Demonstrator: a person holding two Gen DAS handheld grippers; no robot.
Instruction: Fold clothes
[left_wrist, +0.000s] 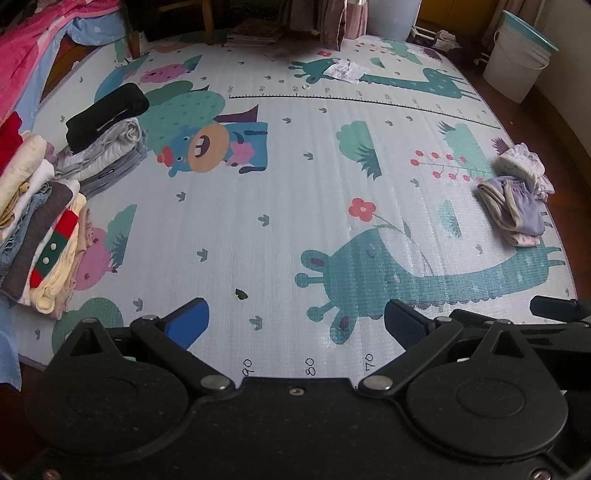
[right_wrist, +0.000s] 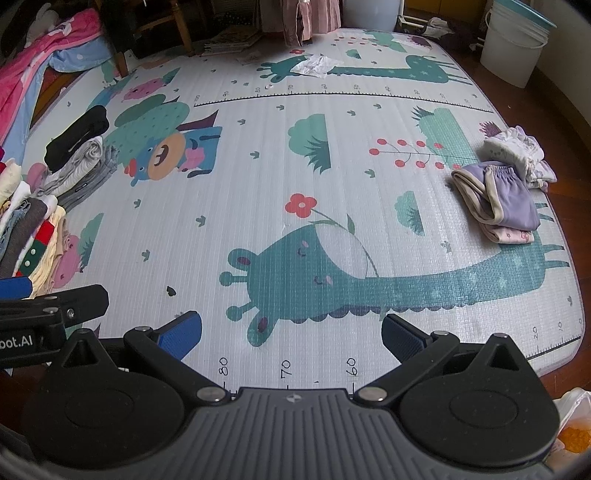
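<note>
A cartoon play mat (left_wrist: 295, 177) (right_wrist: 258, 177) covers the floor. Folded clothes stand in a pile at its left edge (left_wrist: 40, 229) (right_wrist: 33, 229), and behind it a black garment lies on grey ones (left_wrist: 107, 110) (right_wrist: 79, 134). At the right edge lies a small heap of folded purple and white clothes (left_wrist: 513, 199) (right_wrist: 498, 199). My left gripper (left_wrist: 295, 325) hangs open over the mat's near part with nothing between its blue pads. My right gripper (right_wrist: 291, 332) is open beside it, also holding nothing. In the right wrist view the left gripper's black arm (right_wrist: 55, 306) shows at the left.
A white bucket with a teal rim (left_wrist: 517, 55) (right_wrist: 513, 40) stands at the back right on the wooden floor. Pink and blue bedding (left_wrist: 33, 44) (right_wrist: 44, 48) lies at the back left. A crumpled white paper (left_wrist: 345, 70) (right_wrist: 314, 66), chair legs and curtains are at the far edge.
</note>
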